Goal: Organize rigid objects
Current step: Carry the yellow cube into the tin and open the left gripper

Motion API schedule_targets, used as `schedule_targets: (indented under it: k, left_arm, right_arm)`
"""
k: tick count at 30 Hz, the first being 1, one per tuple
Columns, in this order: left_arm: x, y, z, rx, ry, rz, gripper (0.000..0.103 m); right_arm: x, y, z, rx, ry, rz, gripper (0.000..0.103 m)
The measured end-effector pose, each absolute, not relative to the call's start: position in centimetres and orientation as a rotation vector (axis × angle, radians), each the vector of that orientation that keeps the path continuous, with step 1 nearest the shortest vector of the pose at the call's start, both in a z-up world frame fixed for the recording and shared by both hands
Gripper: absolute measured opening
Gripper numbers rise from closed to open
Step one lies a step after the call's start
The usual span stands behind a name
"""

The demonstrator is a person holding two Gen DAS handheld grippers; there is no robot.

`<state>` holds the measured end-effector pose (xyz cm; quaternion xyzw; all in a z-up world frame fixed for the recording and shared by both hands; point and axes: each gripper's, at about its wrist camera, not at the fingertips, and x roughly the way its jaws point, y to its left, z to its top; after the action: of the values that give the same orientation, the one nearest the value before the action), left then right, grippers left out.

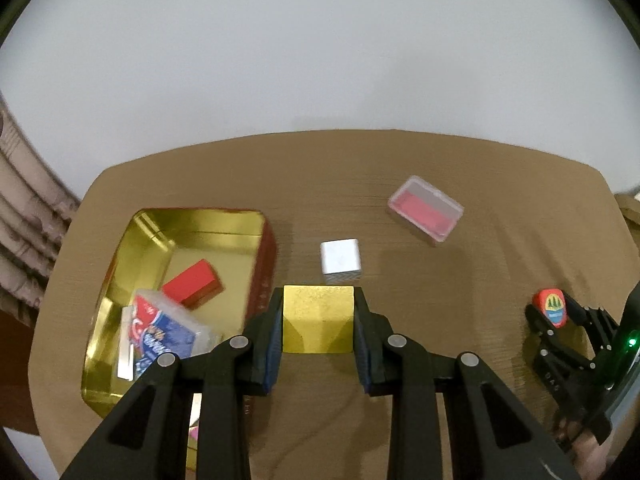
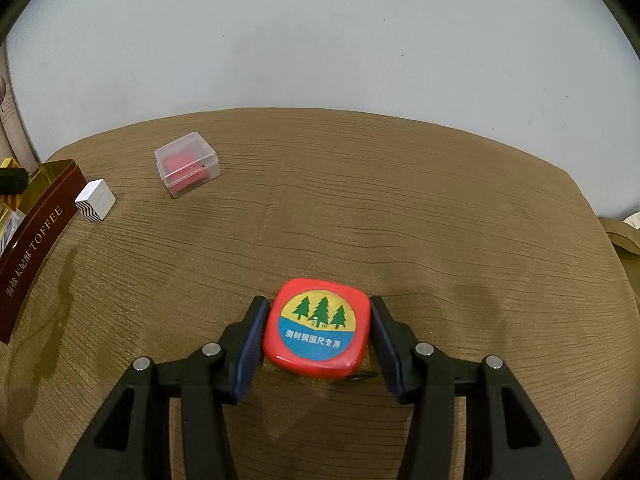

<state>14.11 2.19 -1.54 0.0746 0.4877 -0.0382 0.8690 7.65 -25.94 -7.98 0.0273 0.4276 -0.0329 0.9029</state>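
My left gripper (image 1: pixel 318 320) is shut on a gold block (image 1: pixel 318 318), held just right of an open gold tin (image 1: pixel 200 224). The tin holds a red block (image 1: pixel 192 284) and a blue-and-red clear packet (image 1: pixel 164 332). My right gripper (image 2: pixel 316 328) stands around a red tape measure (image 2: pixel 316 326) with a tree label; its pads are beside both sides, the left touching, the right with a thin gap. The tape measure rests on the table. It also shows in the left wrist view (image 1: pixel 551 306), as does the right gripper (image 1: pixel 554 312).
A white block with a zigzag side (image 1: pixel 341 261) (image 2: pixel 95 200) and a clear box with a red insert (image 1: pixel 425 213) (image 2: pixel 187 164) lie on the tan tablecloth (image 2: pixel 360 220). The tin's dark red wall reads TOFFEE (image 2: pixel 36 248). A pale wall is behind.
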Motion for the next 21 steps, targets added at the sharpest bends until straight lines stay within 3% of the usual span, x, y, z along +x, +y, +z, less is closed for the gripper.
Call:
schedule_targets:
  k: [21]
  left_arm:
    - [17.3, 11.6, -4.5, -0.054, 1.091, 0.020, 0.027]
  right_arm:
    - [7.6, -26.3, -7.8, 0.056, 0.885, -0.069, 0.052]
